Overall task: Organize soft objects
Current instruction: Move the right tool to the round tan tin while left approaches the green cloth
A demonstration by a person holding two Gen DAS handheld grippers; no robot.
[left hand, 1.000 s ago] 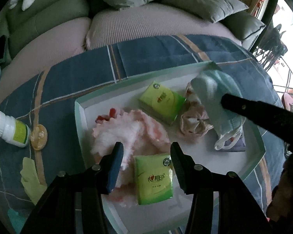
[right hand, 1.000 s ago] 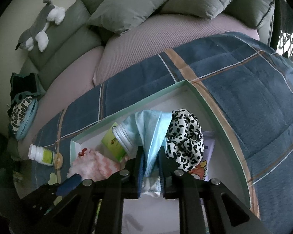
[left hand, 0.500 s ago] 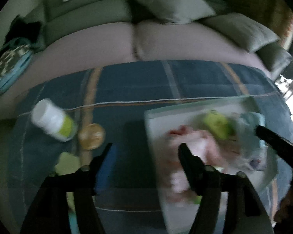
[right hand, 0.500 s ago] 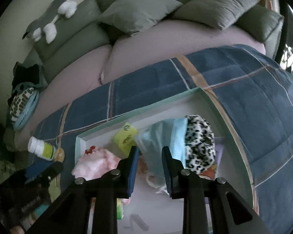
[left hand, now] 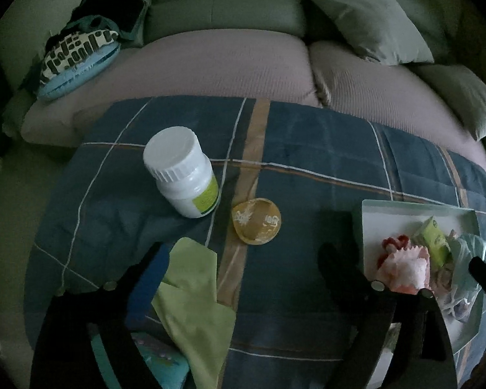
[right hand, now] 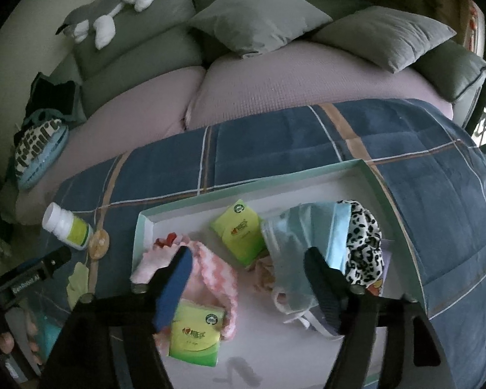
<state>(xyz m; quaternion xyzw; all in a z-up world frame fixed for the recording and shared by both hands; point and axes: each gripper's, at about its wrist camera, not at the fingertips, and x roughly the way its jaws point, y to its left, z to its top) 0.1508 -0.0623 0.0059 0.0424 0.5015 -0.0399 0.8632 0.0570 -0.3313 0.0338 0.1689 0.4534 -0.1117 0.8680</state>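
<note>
Meanwhile, the green cloth (left hand: 191,295) is seen on the plaid blanket (left hand: 307,149) at seven o'clock between the freshly opened, empty left gripper (left hand: 243,259) fingers, long axis toward twelve, the right gripper (right hand: 246,259) released over the tray (right hand: 307,340).

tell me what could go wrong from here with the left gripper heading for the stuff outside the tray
1. The green cloth lies close to the white bottle; a wide-open left gripper could knock the bottle so it rolls off the blanket.
2. The blue mask, with the right gripper's jaws just opened above it, has loops near a finger and might snag.
</note>
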